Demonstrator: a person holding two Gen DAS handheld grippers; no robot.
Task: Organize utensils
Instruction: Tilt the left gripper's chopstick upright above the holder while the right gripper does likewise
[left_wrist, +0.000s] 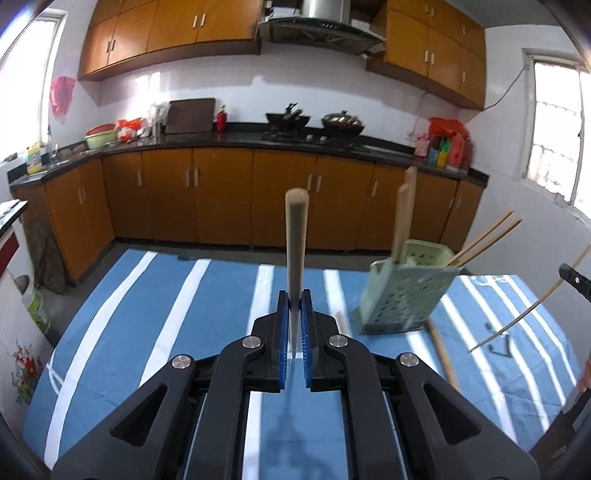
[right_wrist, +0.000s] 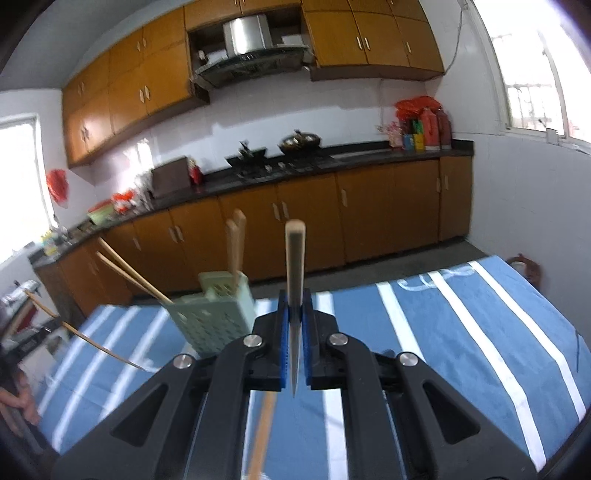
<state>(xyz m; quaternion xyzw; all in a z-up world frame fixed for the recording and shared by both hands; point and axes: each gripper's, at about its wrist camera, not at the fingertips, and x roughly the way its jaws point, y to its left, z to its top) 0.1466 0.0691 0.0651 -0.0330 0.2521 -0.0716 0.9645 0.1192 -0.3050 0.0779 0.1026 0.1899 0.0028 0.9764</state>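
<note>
My left gripper (left_wrist: 295, 306) is shut on a wooden chopstick (left_wrist: 296, 243) that stands upright above the striped blue tablecloth (left_wrist: 207, 295). My right gripper (right_wrist: 295, 306) is shut on another chopstick (right_wrist: 295, 258), also upright. A pale green perforated utensil holder (left_wrist: 402, 291) stands on the table right of the left gripper; it shows left of the right gripper in the right wrist view (right_wrist: 218, 317). It holds two wooden handles (left_wrist: 404, 218) and two thin chopsticks (left_wrist: 484, 236).
Loose wooden sticks (left_wrist: 443, 354) lie on the cloth beside the holder. One chopstick (right_wrist: 262, 432) lies under the right gripper. Kitchen cabinets (left_wrist: 221, 199) and a counter run behind the table. A thin stick (left_wrist: 524, 317) slants at the right edge.
</note>
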